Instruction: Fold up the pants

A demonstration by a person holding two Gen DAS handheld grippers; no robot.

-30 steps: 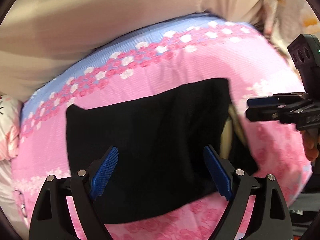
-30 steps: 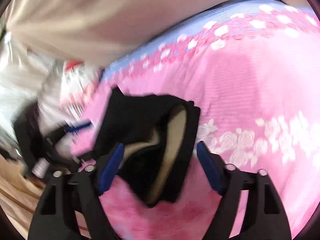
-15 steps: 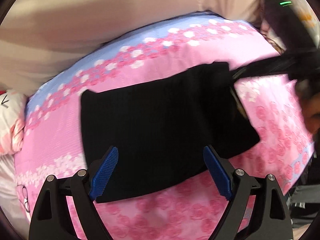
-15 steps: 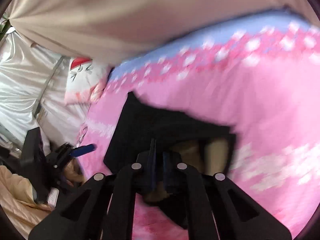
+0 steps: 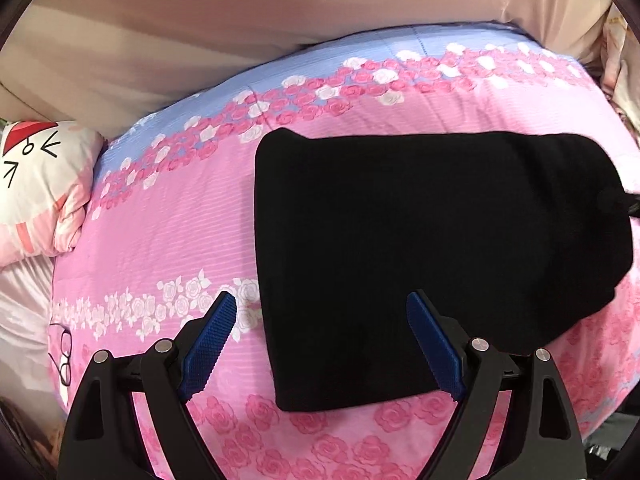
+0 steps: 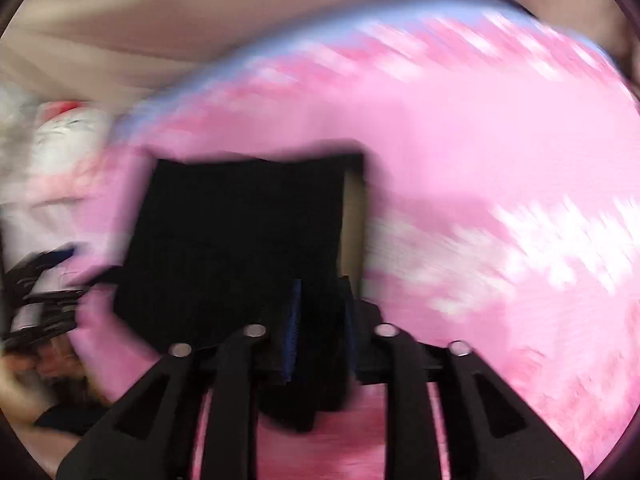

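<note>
On the pink rose-print bedspread (image 5: 168, 216) the black pants (image 5: 420, 248) lie folded into a compact block, so you seem to be between folds, setting up the next one. Your left gripper (image 5: 322, 342) hangs spread wide over the near left corner of the pants, one blue pad over bare bedspread and the other over the cloth, pinching nothing. Your right gripper (image 6: 320, 320) sits at the right end of the pants with a bunch of black fabric between its pads; its jaws are opening, and the blur does not let you tell whether the pads press the cloth. The next move likely calls for a grip on each end at the same height before you carry one edge over. Only the right wrist view shows the tan lining (image 6: 354, 220) at the pants' open edge; only the left wrist view gives the sharp outline and the cartoon pillow (image 5: 40, 184)
</note>
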